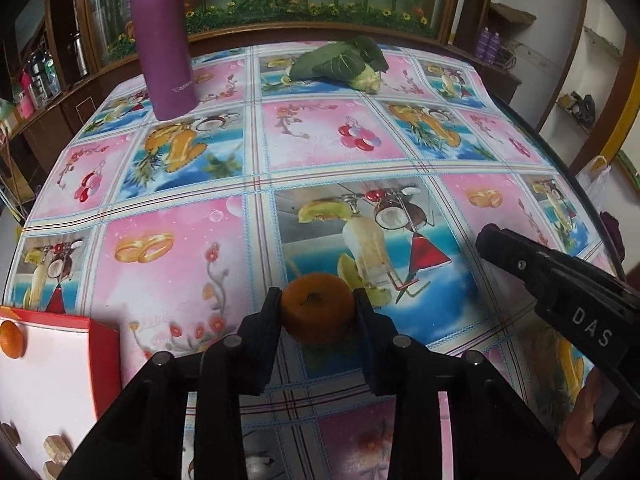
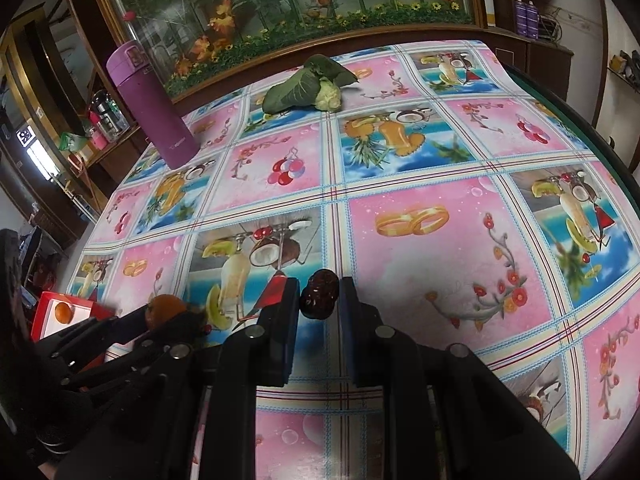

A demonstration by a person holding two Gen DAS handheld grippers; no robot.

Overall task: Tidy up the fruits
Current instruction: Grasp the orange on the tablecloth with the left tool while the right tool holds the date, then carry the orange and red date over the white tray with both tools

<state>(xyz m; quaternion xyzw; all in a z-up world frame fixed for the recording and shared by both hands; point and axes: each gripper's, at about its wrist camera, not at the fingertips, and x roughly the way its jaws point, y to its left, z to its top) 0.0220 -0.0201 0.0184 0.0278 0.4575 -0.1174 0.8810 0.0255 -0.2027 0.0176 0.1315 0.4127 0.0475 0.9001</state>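
Note:
My left gripper (image 1: pixel 317 297) is shut on an orange (image 1: pixel 318 316), held just above the patterned tablecloth (image 1: pixel 320 140). In the right wrist view the same orange (image 2: pixel 166 307) shows at the left gripper's (image 2: pixel 154 318) tip, lower left. The right gripper (image 2: pixel 320 285) is shut on a small dark red fruit (image 2: pixel 320 297) over the cloth. Its black body (image 1: pixel 560 280) enters the left wrist view from the right, side-on. A red box with a white inside (image 1: pixel 52 372) lies at the lower left and holds another orange (image 1: pixel 10 340).
A tall purple flask (image 1: pixel 164 40) stands at the far left of the table. A leafy green vegetable (image 1: pixel 340 64) lies at the far edge, before a wooden cabinet with a flower picture. Small pale pieces (image 1: pixel 56 452) lie in the box's near corner. The table's right edge (image 1: pixel 560 152) curves away.

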